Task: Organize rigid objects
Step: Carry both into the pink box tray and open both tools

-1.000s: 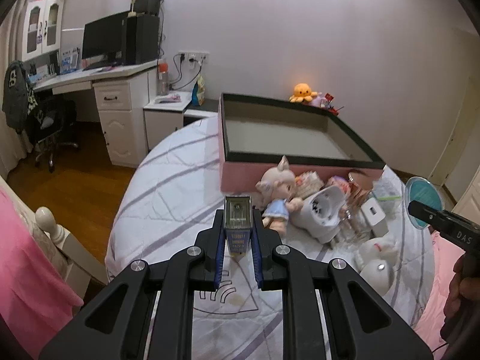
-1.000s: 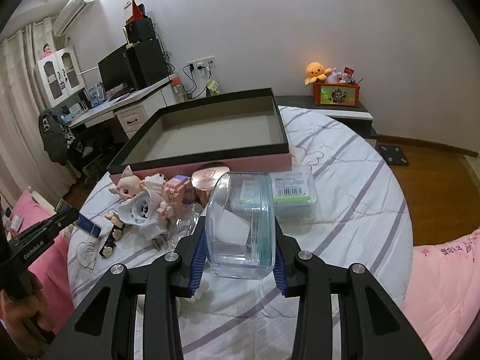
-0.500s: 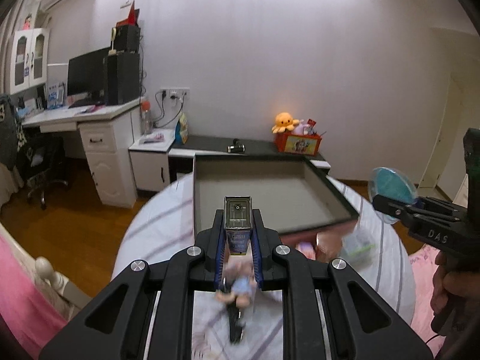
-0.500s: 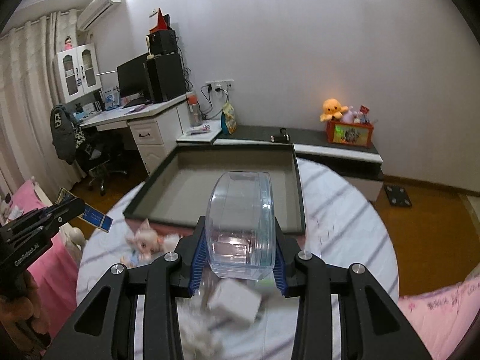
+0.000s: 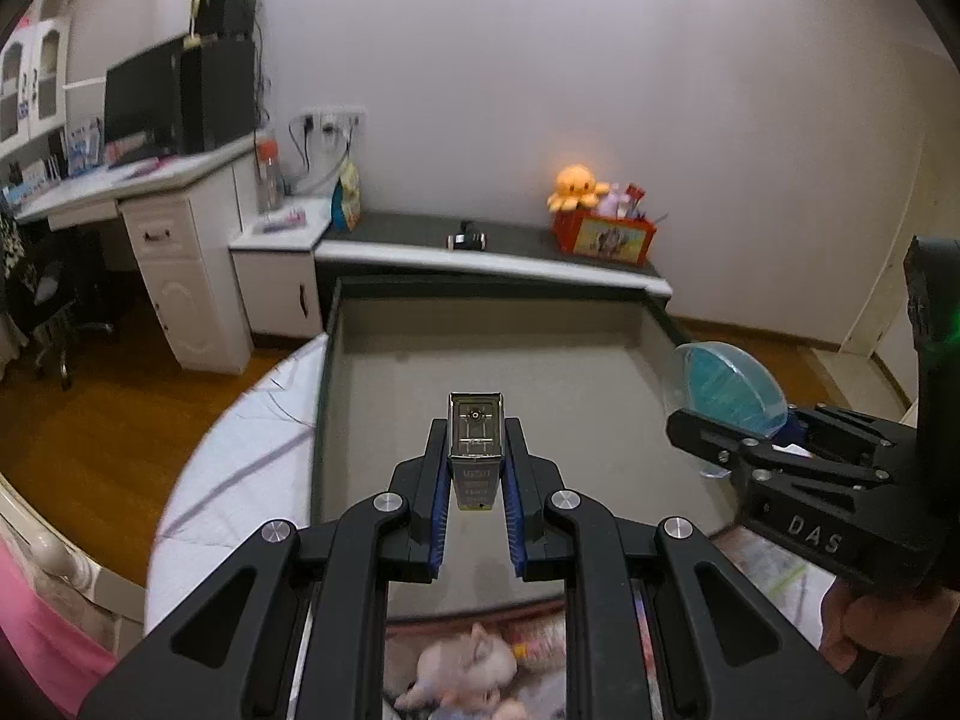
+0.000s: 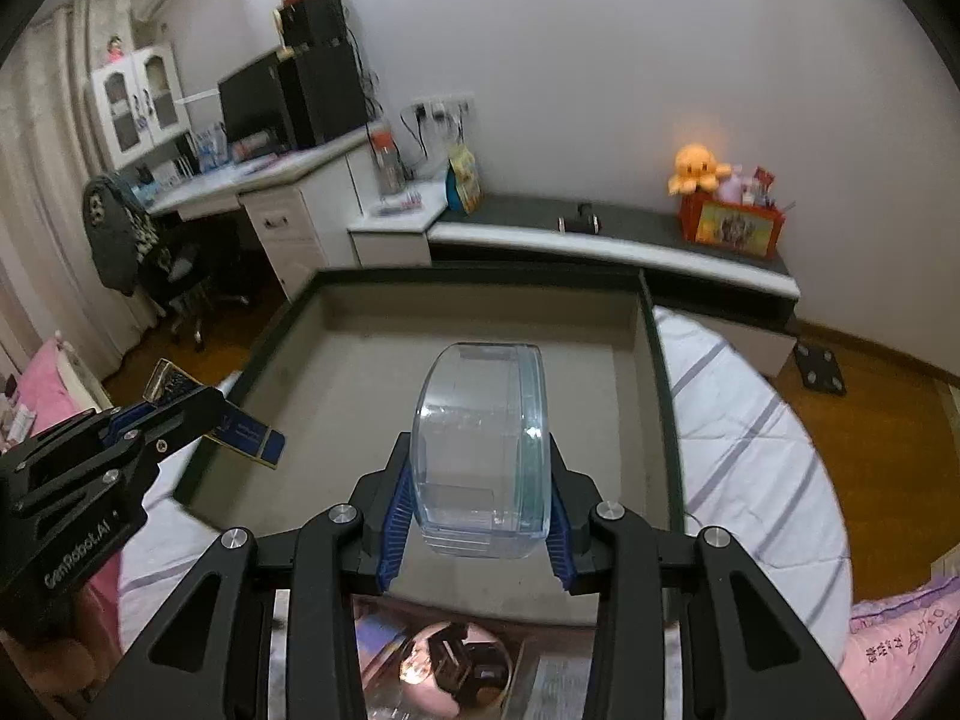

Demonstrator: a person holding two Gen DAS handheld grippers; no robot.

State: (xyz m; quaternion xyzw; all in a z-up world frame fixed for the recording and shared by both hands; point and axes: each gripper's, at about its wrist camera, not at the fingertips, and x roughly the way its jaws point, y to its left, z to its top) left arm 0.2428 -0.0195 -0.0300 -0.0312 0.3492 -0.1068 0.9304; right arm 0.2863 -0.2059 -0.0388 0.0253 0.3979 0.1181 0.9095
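1. Above the open box, the left hand-held gripper pinches a small blue-and-gold tin upright.
2. Beside it, the right hand-held gripper clamps a clear round container on edge over the box floor.
3. Toys lie blurred on the surface at the box's near wall.

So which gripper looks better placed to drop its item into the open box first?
Probably the right gripper: its clear plastic container hangs over the middle of the grey-lined box. The left gripper, holding a small metal tin, sits nearer the box's front.
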